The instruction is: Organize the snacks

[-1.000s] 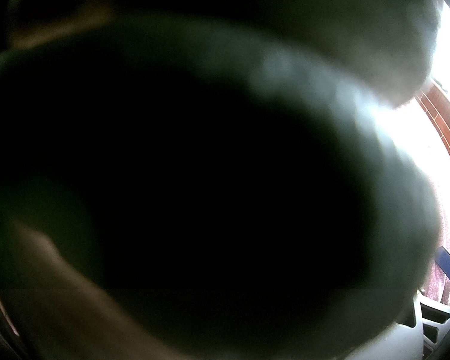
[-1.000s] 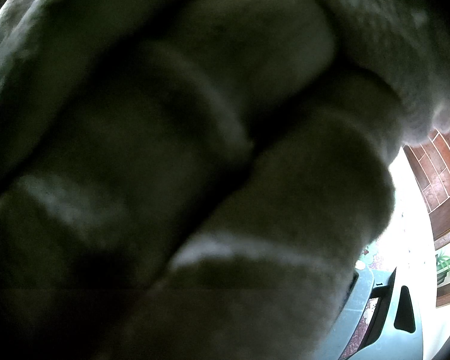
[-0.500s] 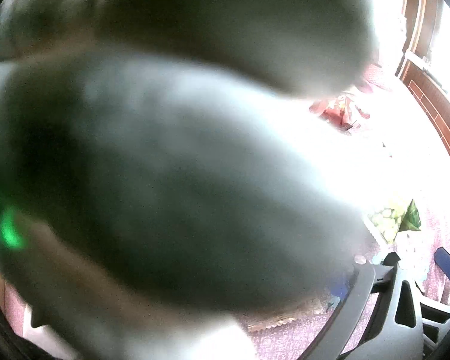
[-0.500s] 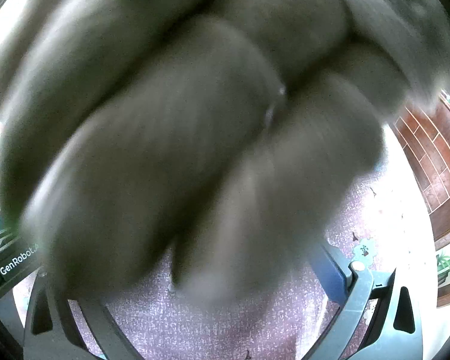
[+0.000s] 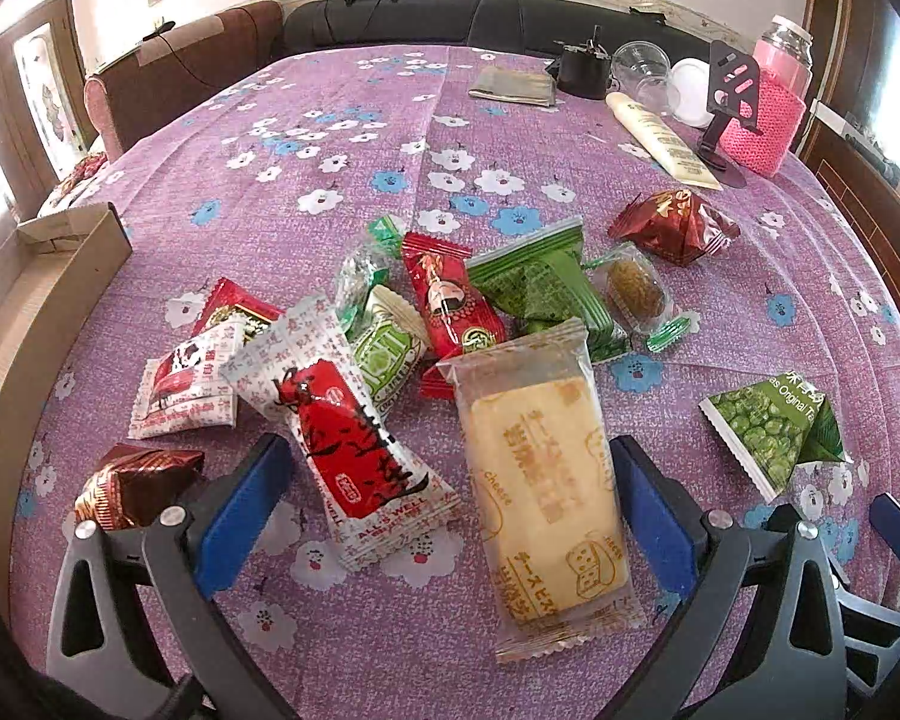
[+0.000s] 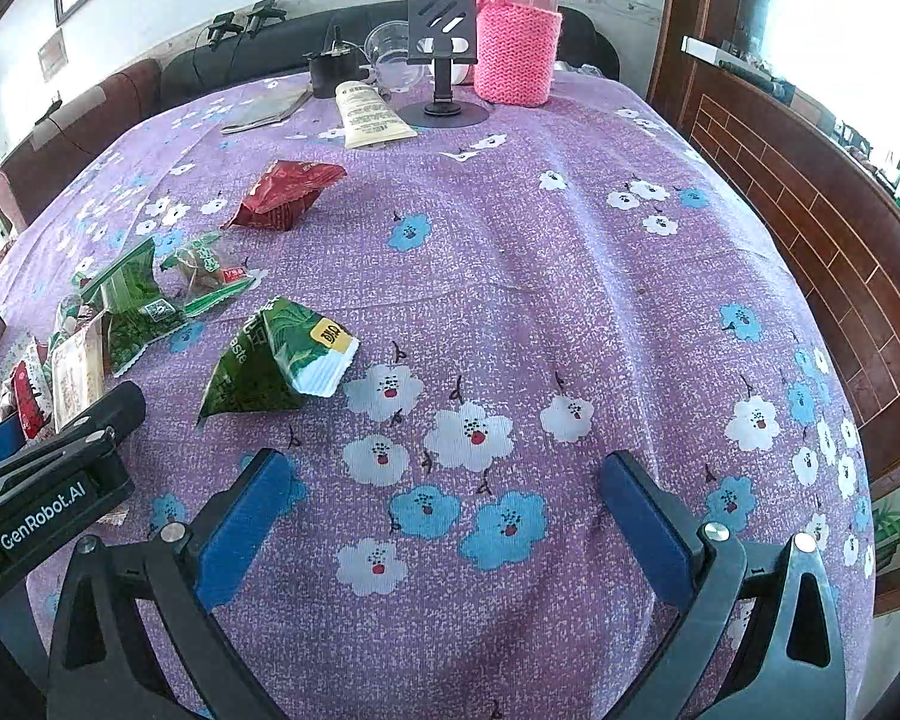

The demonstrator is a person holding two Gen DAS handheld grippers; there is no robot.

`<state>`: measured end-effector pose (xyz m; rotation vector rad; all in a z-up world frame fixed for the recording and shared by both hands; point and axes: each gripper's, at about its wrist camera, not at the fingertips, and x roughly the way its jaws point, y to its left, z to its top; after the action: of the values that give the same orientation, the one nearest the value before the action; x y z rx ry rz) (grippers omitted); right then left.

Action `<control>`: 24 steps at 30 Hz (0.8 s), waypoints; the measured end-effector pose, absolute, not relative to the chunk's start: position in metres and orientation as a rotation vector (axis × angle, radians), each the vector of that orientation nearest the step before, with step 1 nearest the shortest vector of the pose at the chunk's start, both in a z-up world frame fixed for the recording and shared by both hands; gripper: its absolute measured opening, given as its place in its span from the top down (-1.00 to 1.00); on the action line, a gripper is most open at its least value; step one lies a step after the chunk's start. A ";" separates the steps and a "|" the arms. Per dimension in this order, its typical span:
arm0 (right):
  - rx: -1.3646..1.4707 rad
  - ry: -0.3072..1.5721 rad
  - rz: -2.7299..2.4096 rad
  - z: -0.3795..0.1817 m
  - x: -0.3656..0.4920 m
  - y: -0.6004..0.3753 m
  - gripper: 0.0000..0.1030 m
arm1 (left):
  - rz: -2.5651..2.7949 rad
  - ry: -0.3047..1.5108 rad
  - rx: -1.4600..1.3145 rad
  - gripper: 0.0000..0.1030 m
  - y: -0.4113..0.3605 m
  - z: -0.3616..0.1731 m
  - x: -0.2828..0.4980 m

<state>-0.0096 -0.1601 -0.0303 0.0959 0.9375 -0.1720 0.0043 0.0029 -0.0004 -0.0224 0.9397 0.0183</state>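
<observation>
Several wrapped snacks lie in a loose pile on the purple flowered tablecloth (image 5: 330, 138). My left gripper (image 5: 444, 507) is open and empty above the table. A clear cheese biscuit pack (image 5: 540, 480) and a red and white candy pack (image 5: 348, 444) lie between its blue pads. A green pea pack (image 5: 774, 426) lies to the right, a red foil snack (image 5: 672, 225) farther back. My right gripper (image 6: 444, 519) is open and empty over bare cloth (image 6: 570, 240). The green pea pack (image 6: 276, 354) lies ahead to its left. The left gripper's body (image 6: 48, 498) shows at the left edge.
A cardboard box (image 5: 36, 276) stands at the table's left edge. At the far end stand a pink knit-covered flask (image 6: 516, 42), a black phone stand (image 6: 441, 60), a cream tube (image 6: 369, 114) and clear cups (image 6: 393, 54). A dark sofa (image 5: 450, 18) runs behind the table.
A gloved hand covered both lenses earlier. It has pulled away, and both views now show the table, the snacks and the open grippers.
</observation>
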 end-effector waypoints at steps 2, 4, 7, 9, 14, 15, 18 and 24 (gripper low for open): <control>0.096 0.937 -0.172 -0.030 -0.010 -0.160 -1.00 | 0.018 0.940 -0.022 -1.00 0.003 0.000 0.004; 0.096 0.937 -0.172 -0.030 -0.010 -0.160 -1.00 | 0.018 0.940 -0.022 -1.00 0.003 0.000 0.004; 0.091 0.940 -0.173 -0.031 -0.010 -0.160 -1.00 | 0.018 0.940 -0.022 -1.00 0.003 0.000 0.004; 0.090 0.941 -0.173 -0.031 -0.008 -0.158 -1.00 | 0.018 0.940 -0.022 -1.00 0.003 0.000 0.004; 0.091 0.943 -0.173 -0.008 -0.011 -0.146 -1.00 | 0.018 0.940 -0.023 -1.00 0.003 0.000 0.004; 0.091 0.942 -0.173 -0.006 -0.010 -0.145 -1.00 | 0.018 0.940 -0.023 -1.00 0.003 0.000 0.004; 0.091 0.943 -0.173 -0.006 -0.009 -0.145 -1.00 | 0.018 0.940 -0.023 -1.00 0.003 0.000 0.004; 0.091 0.943 -0.173 -0.007 -0.007 -0.145 -1.00 | 0.018 0.940 -0.023 -1.00 0.003 0.000 0.004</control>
<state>-0.0071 -0.1449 -0.0071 0.0905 0.9431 -0.1732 0.0043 0.0030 -0.0004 -0.0226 0.9396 0.0183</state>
